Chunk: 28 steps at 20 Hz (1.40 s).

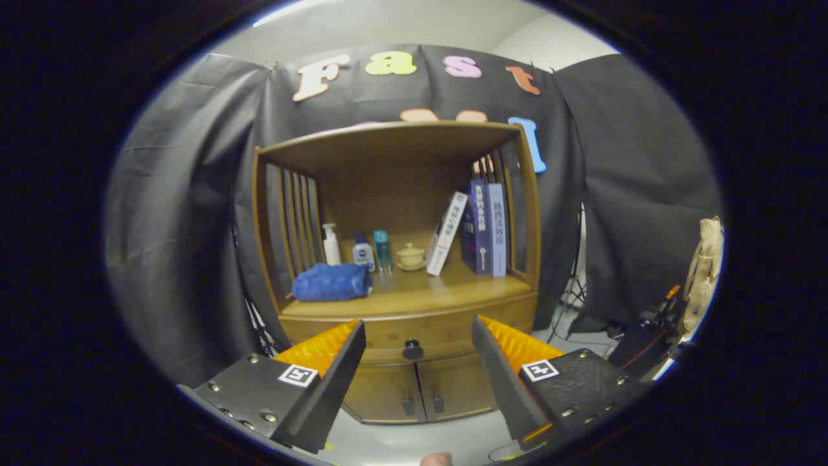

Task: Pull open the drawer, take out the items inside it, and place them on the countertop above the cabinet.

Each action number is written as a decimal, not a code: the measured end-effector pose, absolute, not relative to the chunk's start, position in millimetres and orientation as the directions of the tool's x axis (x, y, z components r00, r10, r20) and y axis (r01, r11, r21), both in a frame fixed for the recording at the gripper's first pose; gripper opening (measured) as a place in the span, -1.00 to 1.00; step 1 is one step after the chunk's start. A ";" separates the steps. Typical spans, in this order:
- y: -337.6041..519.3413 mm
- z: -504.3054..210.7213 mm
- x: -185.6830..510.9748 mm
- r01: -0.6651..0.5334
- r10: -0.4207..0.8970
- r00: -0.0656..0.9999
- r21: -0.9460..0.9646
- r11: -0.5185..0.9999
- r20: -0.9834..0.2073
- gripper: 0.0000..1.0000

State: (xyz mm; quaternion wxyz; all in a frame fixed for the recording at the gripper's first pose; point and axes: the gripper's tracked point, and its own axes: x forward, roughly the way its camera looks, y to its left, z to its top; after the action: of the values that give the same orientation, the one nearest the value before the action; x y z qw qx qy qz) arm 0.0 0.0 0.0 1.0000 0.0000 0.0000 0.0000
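A wooden cabinet (401,304) with slatted sides stands against the black cloth wall, facing the gripper (418,333). Its closed wooden drawer (388,340) runs as a wide, low band across the front, long axis side to side, just under the open shelf surface (440,291). The drawer's small dark round knob (413,350) points straight out toward the fingers (343,362) and sits in the gap between them, a little beyond their tips. The fingers are spread wide apart and hold nothing.

Below the drawer are two small wooden doors (420,388), each with a dark handle near the centre seam.

On the surface above lie a rolled blue towel (331,283), a white pump bottle (331,244), a short white bottle with a blue cap (363,252), a slim teal bottle (382,250) and a cream lidded cup on a saucer (411,256). To their right a white book (447,232) leans against two upright blue books (485,226); the spines carry writing, too small to read. Each finger bears a small square black-and-white marker (297,375).

A tan cloth bag (705,272) hangs far off to the right.
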 end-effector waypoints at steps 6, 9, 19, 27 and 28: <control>2.2 32.1 -16.1 0.000 0.007 0.995 -0.078 0.997 0.099 0.97; 1.2 26.7 -16.7 -0.014 0.017 0.998 -0.052 0.999 0.057 0.97; -19.5 28.9 -3.7 0.018 -0.015 0.997 -0.043 0.999 0.071 0.98; -29.9 30.2 15.0 0.013 -0.014 0.997 0.005 1.000 0.081 0.98; -29.5 29.9 19.7 0.017 -0.017 0.997 0.000 1.000 0.079 0.98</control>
State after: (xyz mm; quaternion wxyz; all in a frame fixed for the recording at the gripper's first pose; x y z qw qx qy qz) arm 19.7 -29.5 29.9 0.9992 -0.0003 -0.0395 -0.0084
